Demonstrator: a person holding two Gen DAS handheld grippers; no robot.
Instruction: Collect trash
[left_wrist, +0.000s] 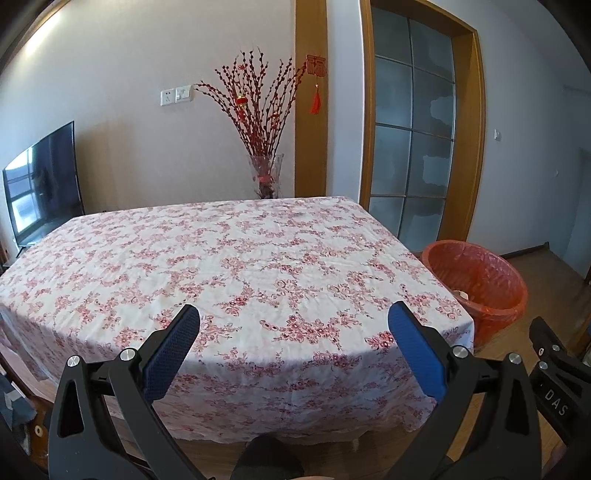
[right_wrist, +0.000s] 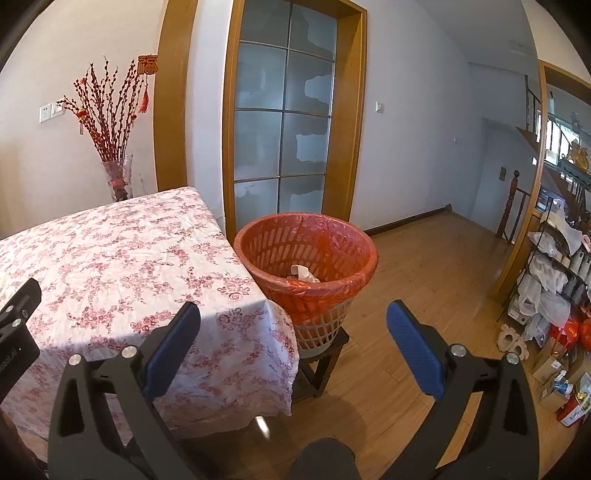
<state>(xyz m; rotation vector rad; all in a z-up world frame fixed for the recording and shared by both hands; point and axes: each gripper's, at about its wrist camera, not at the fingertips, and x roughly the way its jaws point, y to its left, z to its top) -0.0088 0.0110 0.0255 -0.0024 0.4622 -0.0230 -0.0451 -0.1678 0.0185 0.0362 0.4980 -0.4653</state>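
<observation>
Hovering at the worktop's (left_wrist: 236, 258) near edge, the left gripper (left_wrist: 293, 326) and right gripper (right_wrist: 293, 325) both hold jaws wide, empty. Crumpled trash (right_wrist: 303, 274) lies inside the lined basket (right_wrist: 354, 258), raised on a stool (right_wrist: 325, 354) beside the corner, probably for easy dropping.

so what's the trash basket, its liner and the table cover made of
The basket looks like pale moulded plastic: rigid slotted walls, matte. Its liner seems thin orange-red plastic film, glossy and crinkled, folded over the rim. The table cover appears to be woven fabric with a printed red floral pattern: soft creases, draping edges, no shine. The crumpled scrap inside looks like paper or tissue, though that's uncertain.
</observation>
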